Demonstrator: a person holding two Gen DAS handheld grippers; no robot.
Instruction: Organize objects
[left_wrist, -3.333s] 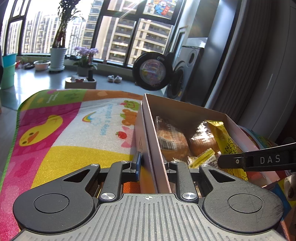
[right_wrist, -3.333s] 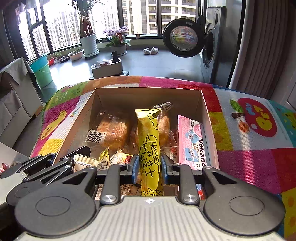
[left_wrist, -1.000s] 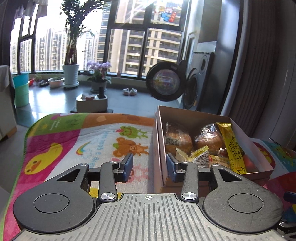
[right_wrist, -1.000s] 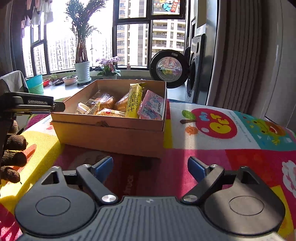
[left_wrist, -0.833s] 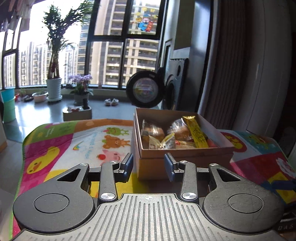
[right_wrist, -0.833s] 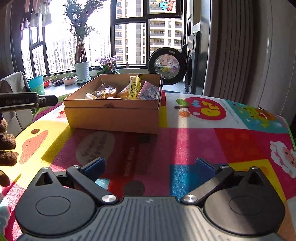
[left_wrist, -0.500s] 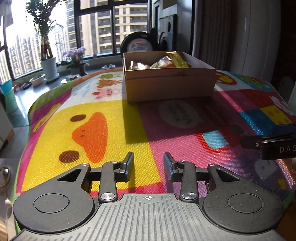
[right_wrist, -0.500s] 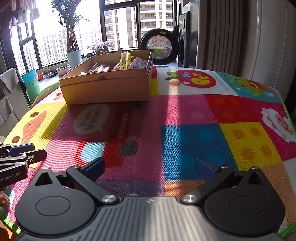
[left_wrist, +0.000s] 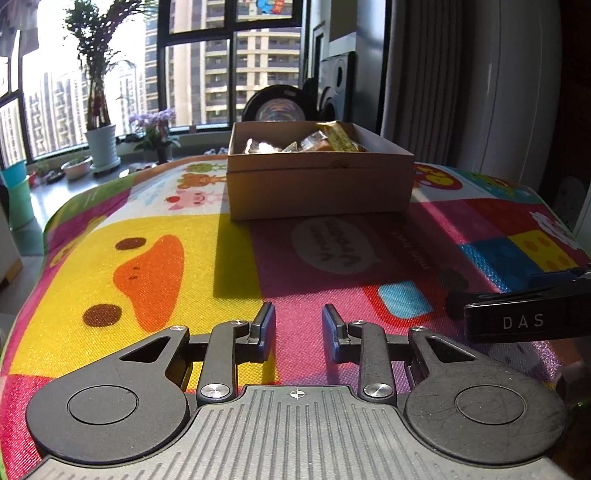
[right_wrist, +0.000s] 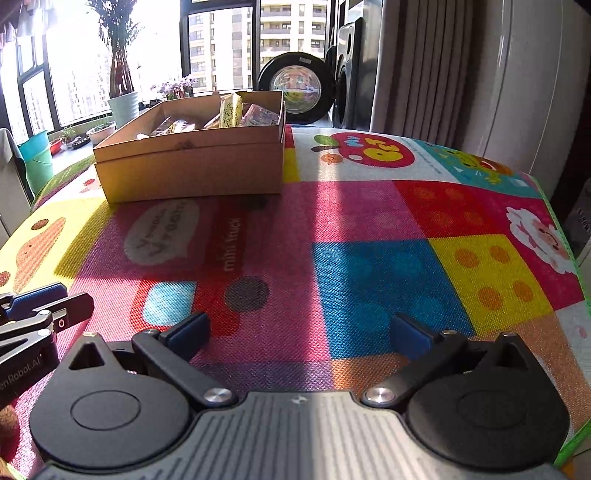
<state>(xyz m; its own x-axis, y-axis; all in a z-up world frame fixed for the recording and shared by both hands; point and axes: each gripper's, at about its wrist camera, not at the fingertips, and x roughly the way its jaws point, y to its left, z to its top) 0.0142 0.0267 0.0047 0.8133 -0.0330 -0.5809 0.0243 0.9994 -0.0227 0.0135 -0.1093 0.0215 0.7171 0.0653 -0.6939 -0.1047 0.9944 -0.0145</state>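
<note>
Box (right_wrist: 192, 168): one, perhaps five snacks | left gripper (left_wrist: 298, 332): parted, empty | right gripper (right_wrist: 301, 334): spread wide, empty

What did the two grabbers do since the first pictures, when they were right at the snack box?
Both pulled back toward the near edge of the mat. The left gripper let go of the box wall; the right gripper released the yellow cheese packet and opened wide. Both are empty now. The box and its snacks stayed where they were.
</note>
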